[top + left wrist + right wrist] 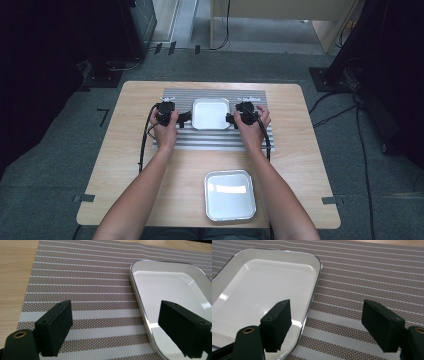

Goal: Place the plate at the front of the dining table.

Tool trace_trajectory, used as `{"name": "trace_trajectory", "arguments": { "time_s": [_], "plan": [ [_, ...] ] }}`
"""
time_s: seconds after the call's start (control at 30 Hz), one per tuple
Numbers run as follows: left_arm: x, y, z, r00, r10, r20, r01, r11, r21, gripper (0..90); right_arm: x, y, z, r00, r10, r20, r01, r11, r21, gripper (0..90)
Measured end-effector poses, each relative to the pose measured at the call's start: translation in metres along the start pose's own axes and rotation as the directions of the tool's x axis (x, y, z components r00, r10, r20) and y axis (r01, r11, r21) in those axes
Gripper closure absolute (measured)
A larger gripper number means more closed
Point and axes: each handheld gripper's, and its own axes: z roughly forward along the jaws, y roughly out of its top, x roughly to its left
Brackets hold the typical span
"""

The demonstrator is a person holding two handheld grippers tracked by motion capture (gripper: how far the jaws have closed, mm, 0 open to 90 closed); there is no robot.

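A white square tray point(211, 113) lies flat on the striped placemat point(215, 140).

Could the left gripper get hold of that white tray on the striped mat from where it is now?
Probably yes: the left gripper is open beside the white tray on the striped mat, its jaws either side of the rim, nothing between.

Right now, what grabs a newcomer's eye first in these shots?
A white tray sits mid-way on a striped placemat, flanked by the left gripper and right gripper, each with jaws open astride a tray edge, not pressing on it. A second white tray lies at the near table edge, between the forearms.
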Motion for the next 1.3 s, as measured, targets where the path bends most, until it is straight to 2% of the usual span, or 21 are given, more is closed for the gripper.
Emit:
{"name": "trace_trajectory", "arguments": {
  "time_s": [0.13, 0.23, 0.43, 0.57, 0.63, 0.7, 0.9, 1.0, 1.3],
  "plan": [
    [0.003, -0.006, -0.007, 0.9998, 0.021, -0.001, -0.021, 0.9998, 0.0, 12.3, -0.001, -0.003, -0.005, 0.9999, 0.011, 0.002, -0.011, 1.0, -0.005, 25.4],
    [0.006, -0.009, -0.011, 0.9999, 0.002, 0.015, -0.002, 1.0, -0.007, 12.3, -0.002, -0.006, -0.009, 0.9999, 0.008, -0.015, -0.008, 1.0, 0.0, 24.8],
    [0.008, -0.015, -0.018, 0.9997, 0.01, 0.021, -0.01, 1.0, 0.0, 12.3, -0.007, -0.012, -0.017, 0.998, 0.034, -0.054, -0.035, 0.999, -0.015, 25.0],
    [0.009, -0.021, -0.02, 0.9994, 0.029, 0.021, -0.029, 0.9996, 0.0, 12.3, -0.01, -0.018, -0.02, 0.9985, 0.022, -0.05, -0.023, 1.0, -0.016, 23.0],
    [0.01, -0.025, -0.021, 0.9988, 0.044, 0.021, -0.044, 0.999, 0.005, 12.2, -0.013, -0.021, -0.023, 0.9992, 0.023, -0.032, -0.024, 0.999, -0.031, 21.5],
    [0.012, -0.029, -0.022, 0.9986, 0.049, 0.021, -0.049, 0.9988, 0.008, 12.2, -0.016, -0.024, -0.026, 0.9986, 0.036, -0.04, -0.038, 0.998, -0.042, 20.7],
    [0.017, -0.039, -0.029, 0.9976, 0.065, 0.024, -0.065, 0.9979, 0.007, 12.2, -0.022, -0.032, -0.033, 0.9988, 0.018, -0.046, -0.021, 0.999, -0.05, 20.7],
    [0.019, -0.044, -0.033, 0.9962, 0.084, 0.023, -0.085, 0.9964, 0.006, 12.2, -0.025, -0.037, -0.036, 0.9986, 0.018, -0.05, -0.02, 0.999, -0.05, 20.7],
    [0.03, -0.058, -0.045, 0.9958, 0.087, 0.028, -0.087, 0.9962, 0.004, 12.3, -0.029, -0.05, -0.045, 0.9967, 0.015, -0.08, -0.018, 0.999, -0.038, 21.0]
  ]
}}
